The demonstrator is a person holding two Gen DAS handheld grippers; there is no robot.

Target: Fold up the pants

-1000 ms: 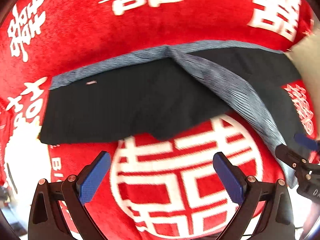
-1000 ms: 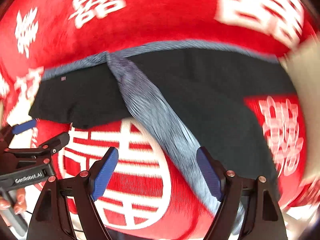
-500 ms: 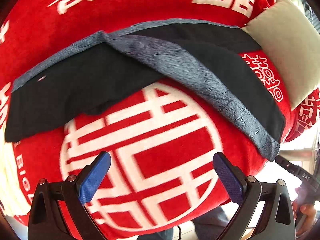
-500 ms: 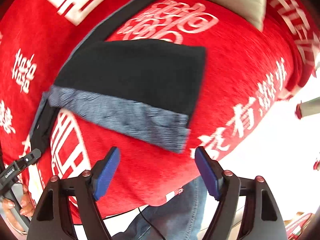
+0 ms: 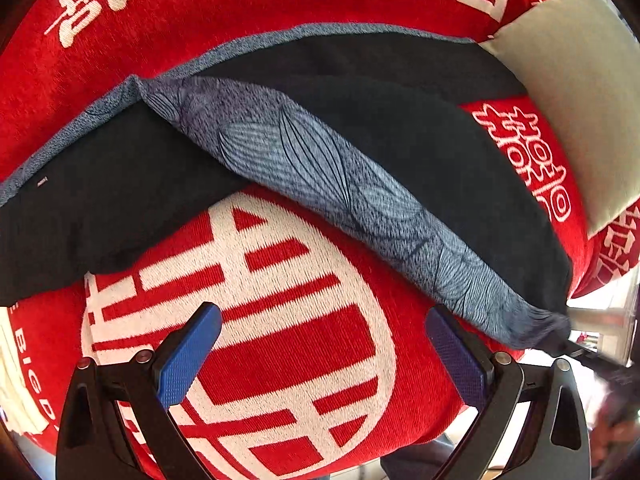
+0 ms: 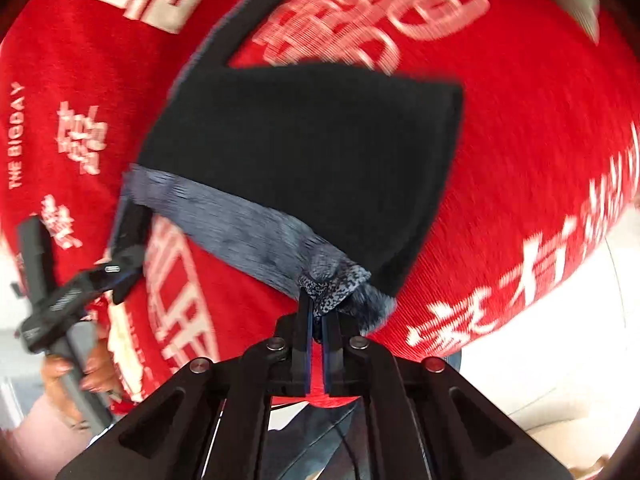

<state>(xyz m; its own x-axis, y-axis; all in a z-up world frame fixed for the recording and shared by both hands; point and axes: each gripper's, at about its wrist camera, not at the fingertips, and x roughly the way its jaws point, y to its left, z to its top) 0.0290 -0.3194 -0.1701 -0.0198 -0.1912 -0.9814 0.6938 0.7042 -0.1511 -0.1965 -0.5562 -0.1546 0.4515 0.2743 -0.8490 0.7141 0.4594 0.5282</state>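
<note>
Left wrist view: the left gripper point(image 5: 322, 344) hovers with its blue pads point(image 5: 188, 354) spread wide and nothing between them, over a red blanket point(image 5: 280, 320) printed with white double-happiness characters. Ahead of the fingers lie the black pants point(image 5: 420, 152), spread across the blanket. A grey-blue patterned side stripe point(image 5: 320, 176) runs diagonally from the far left down to the near right, ending just beyond the right-hand finger, where the right gripper's tip point(image 5: 576, 348) meets the fabric corner. A beige cushion point(image 5: 576, 92) sits at the far right, touching the pants' far edge.

Right wrist view: the right gripper point(image 6: 317, 320) is clamped on the bunched grey-blue hem corner point(image 6: 332, 280) of the pants point(image 6: 304, 152), jaws pressed nearly together around the cloth. The black leg fans out ahead of the fingers, lying on the red blanket point(image 6: 520, 140). To the left, the left gripper point(image 6: 60, 296) appears, held by a hand point(image 6: 80, 372) near the blanket's edge. This view is motion-blurred.
</note>
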